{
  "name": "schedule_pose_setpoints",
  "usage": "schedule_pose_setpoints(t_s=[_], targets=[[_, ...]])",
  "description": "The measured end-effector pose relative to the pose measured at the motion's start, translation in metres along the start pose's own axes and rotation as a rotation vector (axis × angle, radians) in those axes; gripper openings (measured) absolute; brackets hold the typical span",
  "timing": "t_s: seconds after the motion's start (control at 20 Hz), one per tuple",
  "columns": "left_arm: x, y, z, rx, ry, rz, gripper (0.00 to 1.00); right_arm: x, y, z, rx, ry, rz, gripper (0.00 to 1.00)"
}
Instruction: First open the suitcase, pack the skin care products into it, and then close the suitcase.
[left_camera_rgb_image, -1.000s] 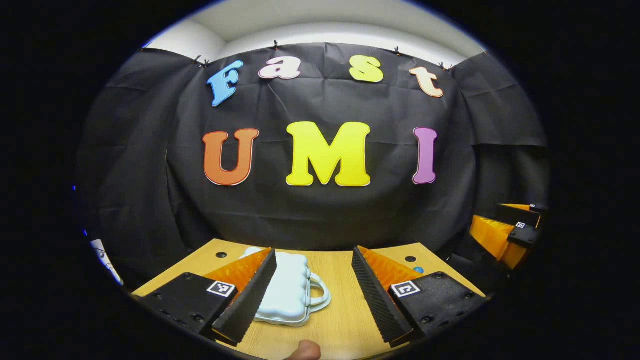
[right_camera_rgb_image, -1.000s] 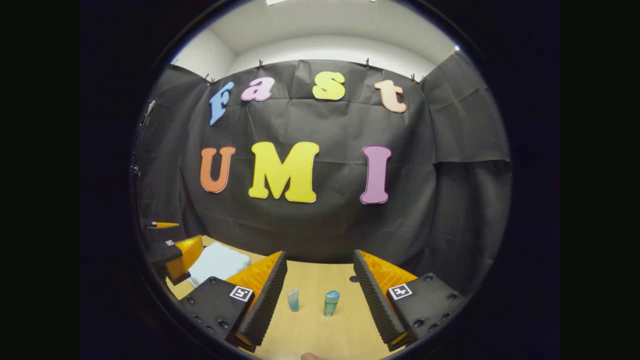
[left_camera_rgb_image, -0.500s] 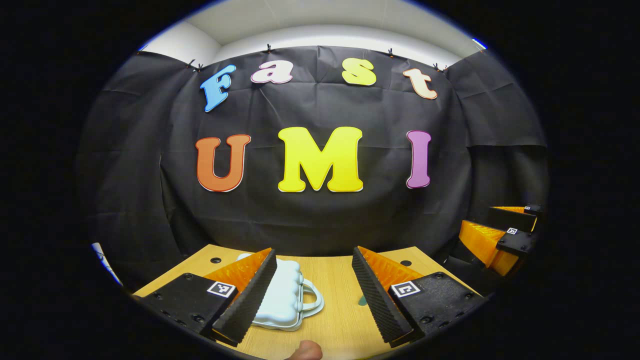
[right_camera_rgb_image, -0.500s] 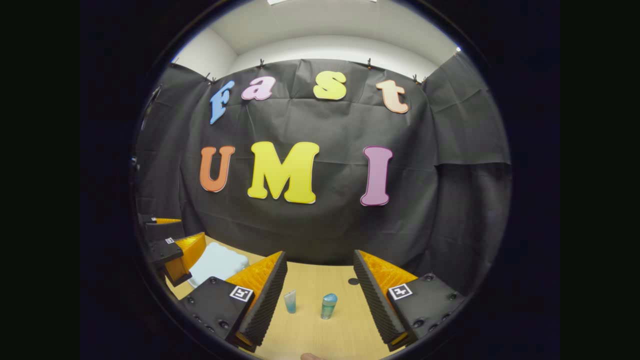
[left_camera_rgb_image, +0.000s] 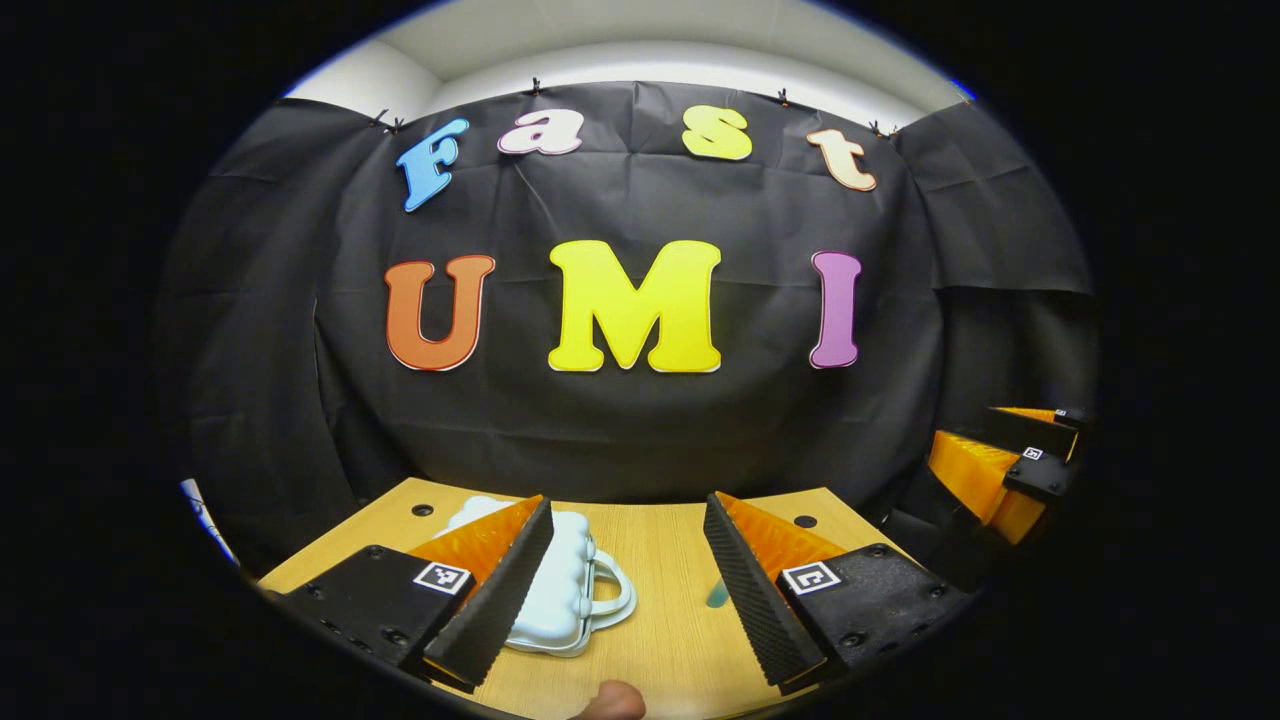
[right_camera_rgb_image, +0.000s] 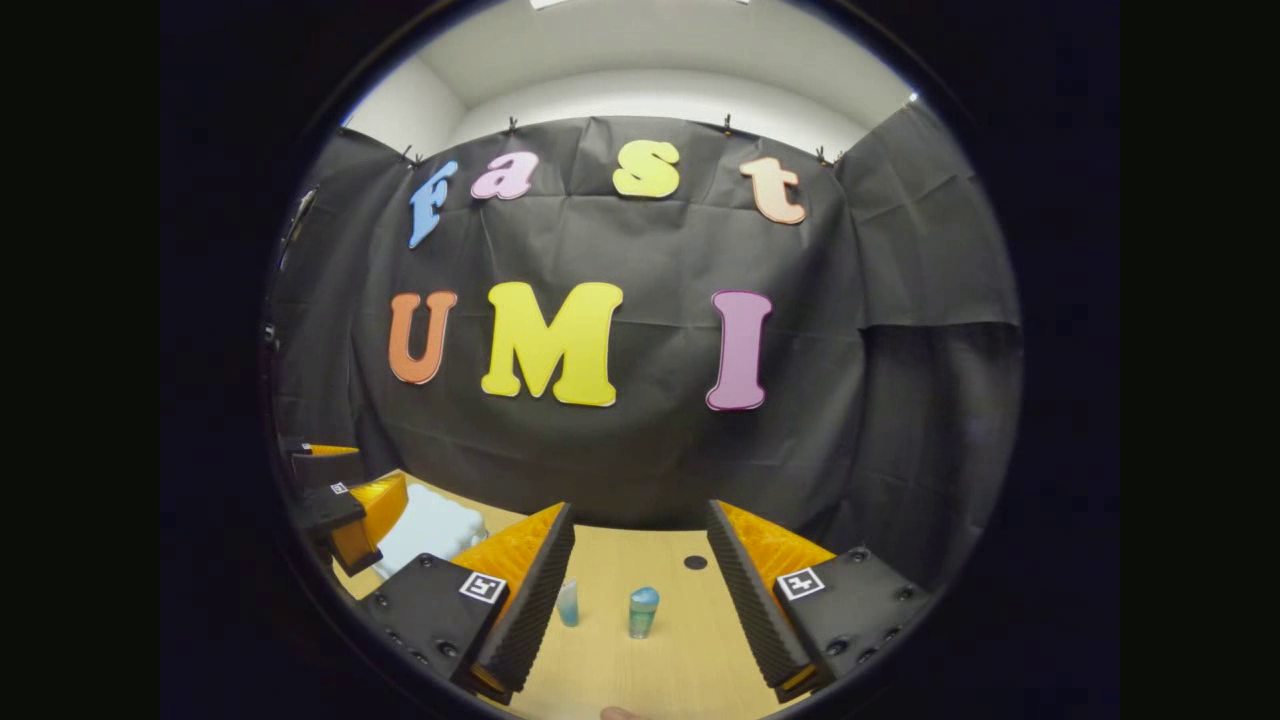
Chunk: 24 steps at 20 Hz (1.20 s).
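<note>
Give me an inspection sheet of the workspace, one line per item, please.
Surface: wooden table, with round holes near its back edge.
Job's things: pale suitcase lying flat and closed, handle toward the table's middle; two small skin care bottles standing upright.
Clutter: nothing seen.
Grippers: left gripper open over the suitcase's side; right gripper open, facing the bottles.
Cables: nothing seen.
Surroundings: black cloth wall, white wall above.

I can read no word, brand or number on anything here. My left gripper (left_camera_rgb_image: 628, 520) carries 2 square black-and-white markers (left_camera_rgb_image: 442, 577), 1 per finger, and my right gripper (right_camera_rgb_image: 640, 520) carries 2 as well: coded patterns, not text.
</note>
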<state>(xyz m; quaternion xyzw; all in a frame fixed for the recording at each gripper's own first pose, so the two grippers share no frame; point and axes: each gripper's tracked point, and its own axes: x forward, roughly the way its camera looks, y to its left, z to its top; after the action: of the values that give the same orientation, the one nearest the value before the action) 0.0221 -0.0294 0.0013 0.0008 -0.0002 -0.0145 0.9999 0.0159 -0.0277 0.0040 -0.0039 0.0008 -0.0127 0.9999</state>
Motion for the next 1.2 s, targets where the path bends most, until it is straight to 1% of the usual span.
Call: schedule_pose_setpoints(t_s=[0.1, 0.15, 0.2, 0.3, 0.4, 0.45, 0.5, 0.65, 0.7, 0.75, 0.8, 0.9, 1.05, 1.15, 1.2], targets=[[0.006, 0.005, -0.007, 0.012, 0.003, 0.019, 0.97, 0.001, -0.003, -0.001, -0.001, 0.000, -0.006, 0.80], [0.013, 0.007, -0.013, 0.042, 0.006, 0.023, 0.97, 0.003, -0.005, -0.001, -0.002, 0.001, -0.010, 0.80], [0.019, 0.013, -0.021, 0.101, 0.005, 0.044, 0.97, 0.003, -0.008, -0.002, -0.004, 0.002, -0.017, 0.79], [0.033, 0.023, -0.041, 0.257, -0.005, 0.070, 1.00, 0.006, -0.014, -0.005, -0.008, 0.009, -0.031, 0.79], [0.043, 0.029, -0.068, 0.396, 0.008, 0.064, 1.00, 0.009, -0.022, -0.011, -0.022, 0.022, -0.053, 0.80], [0.050, 0.034, -0.086, 0.447, 0.028, 0.050, 0.98, 0.009, -0.026, -0.013, -0.024, 0.029, -0.060, 0.80], [0.055, 0.037, -0.100, 0.489, 0.046, 0.047, 0.98, 0.009, -0.032, -0.016, -0.026, 0.037, -0.071, 0.80], [0.070, 0.050, -0.134, 0.624, 0.102, 0.068, 0.98, 0.011, -0.044, -0.029, -0.043, 0.072, -0.098, 0.79], [0.077, 0.052, -0.147, 0.665, 0.125, 0.063, 0.98, 0.011, -0.048, -0.033, -0.052, 0.083, -0.105, 0.80], [0.084, 0.054, -0.155, 0.722, 0.140, 0.069, 0.98, 0.011, -0.053, -0.038, -0.062, 0.095, -0.113, 0.79], [0.089, 0.054, -0.160, 0.777, 0.147, 0.067, 0.98, 0.011, -0.057, -0.042, -0.067, 0.106, -0.114, 0.79], [0.102, 0.053, -0.168, 0.886, 0.148, 0.056, 0.98, 0.011, -0.070, -0.048, -0.083, 0.127, -0.143, 0.80], [0.117, 0.042, -0.184, 1.038, 0.171, 0.015, 0.97, 0.012, -0.079, -0.048, -0.060, 0.116, -0.131, 0.80], [0.120, 0.033, -0.198, 1.083, 0.190, -0.013, 0.97, 0.015, -0.086, -0.050, -0.052, 0.110, -0.132, 0.80], [0.123, 0.032, -0.203, 1.117, 0.204, -0.014, 0.97, 0.016, -0.089, -0.053, -0.041, 0.114, -0.128, 0.80]])
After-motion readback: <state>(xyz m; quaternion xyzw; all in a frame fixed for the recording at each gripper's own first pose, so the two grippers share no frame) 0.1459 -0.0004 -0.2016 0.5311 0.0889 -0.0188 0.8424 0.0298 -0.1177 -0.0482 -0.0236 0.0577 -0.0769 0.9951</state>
